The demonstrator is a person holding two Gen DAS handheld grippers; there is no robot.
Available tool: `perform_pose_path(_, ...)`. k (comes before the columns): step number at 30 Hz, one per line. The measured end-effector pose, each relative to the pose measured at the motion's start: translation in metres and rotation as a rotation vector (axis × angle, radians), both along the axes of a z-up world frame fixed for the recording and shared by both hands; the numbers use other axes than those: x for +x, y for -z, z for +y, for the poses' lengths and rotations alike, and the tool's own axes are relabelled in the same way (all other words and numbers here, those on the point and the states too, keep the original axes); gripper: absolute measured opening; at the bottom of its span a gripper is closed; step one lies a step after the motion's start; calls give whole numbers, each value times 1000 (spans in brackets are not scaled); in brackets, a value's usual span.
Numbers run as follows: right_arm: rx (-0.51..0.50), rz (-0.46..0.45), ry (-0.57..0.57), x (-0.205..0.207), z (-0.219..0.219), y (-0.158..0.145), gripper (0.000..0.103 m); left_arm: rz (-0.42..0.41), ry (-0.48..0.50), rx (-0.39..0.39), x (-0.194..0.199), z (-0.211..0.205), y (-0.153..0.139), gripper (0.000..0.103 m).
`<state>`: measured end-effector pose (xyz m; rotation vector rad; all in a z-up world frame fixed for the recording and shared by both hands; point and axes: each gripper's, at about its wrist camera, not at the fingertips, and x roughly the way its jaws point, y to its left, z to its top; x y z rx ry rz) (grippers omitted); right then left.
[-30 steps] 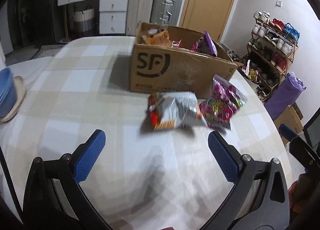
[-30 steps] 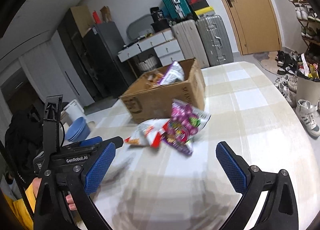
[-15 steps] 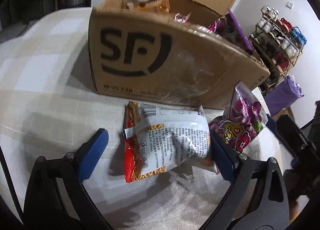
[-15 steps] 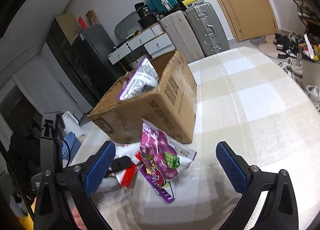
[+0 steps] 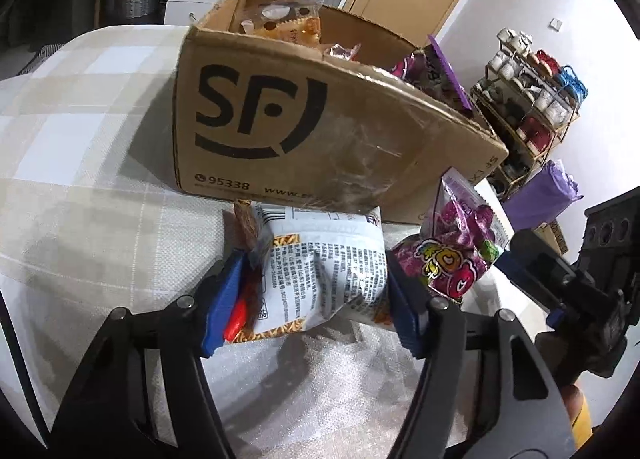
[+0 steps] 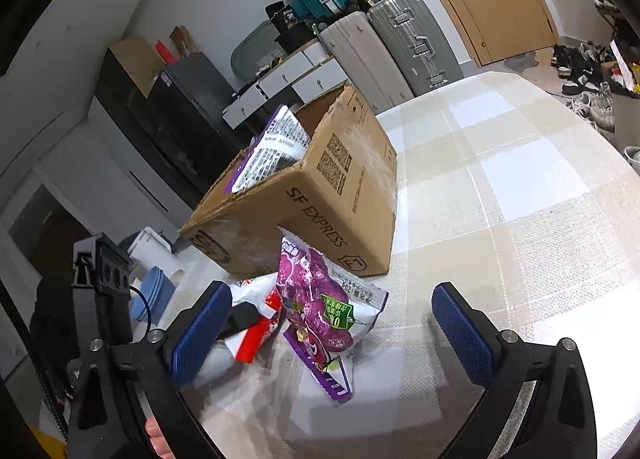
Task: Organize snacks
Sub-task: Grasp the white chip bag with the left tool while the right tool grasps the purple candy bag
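Observation:
An open cardboard SF box stands on the table with several snack packs inside; it also shows in the right wrist view. A white and orange snack bag lies in front of it. My left gripper is shut on this bag, pads pressing both sides. A purple grape candy bag leans beside it; the right wrist view shows it too. My right gripper is open, its fingers either side of the purple bag without touching it.
The table has a beige checked cloth. Blue bowls sit at the table's left edge. Suitcases and drawers stand behind; a shoe rack is to the right.
My left gripper moved forward and closed on the white and orange bag. My right gripper came closer to the purple bag and stays open.

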<state>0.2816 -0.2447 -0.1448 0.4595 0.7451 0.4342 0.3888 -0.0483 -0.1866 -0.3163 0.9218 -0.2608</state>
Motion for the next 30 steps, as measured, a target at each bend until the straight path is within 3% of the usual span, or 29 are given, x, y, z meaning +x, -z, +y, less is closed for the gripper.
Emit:
perform_pose_path(6,-51,20,-26,2,10,2,100,1,-3,-38,22,-3,-1,63)
perform_pose_path(11,-66,51,-28,7,13,7,84,-28,-12,-53,18,-2,-9,63)
perform_pose_path(16,-118,79,-22,10,18,10,77,-66,-4,-67,-7,-1,-23,63)
perform_pose_path(20,-174,109,-26,14,29,12,61,-101,2,-74,-22,8,-38,63)
perform_pose_path(24,-224,113,-36,15,37,12,55,-123,8,-95,-33,13,-51,63)
perform_pose_path(26,-236,100,-37,13,40,11,45,-130,11,-100,-58,26,-45,63)
perform_pose_path(30,-242,93,-45,7,46,10,37,-135,7,-106,-77,33,-44,63)
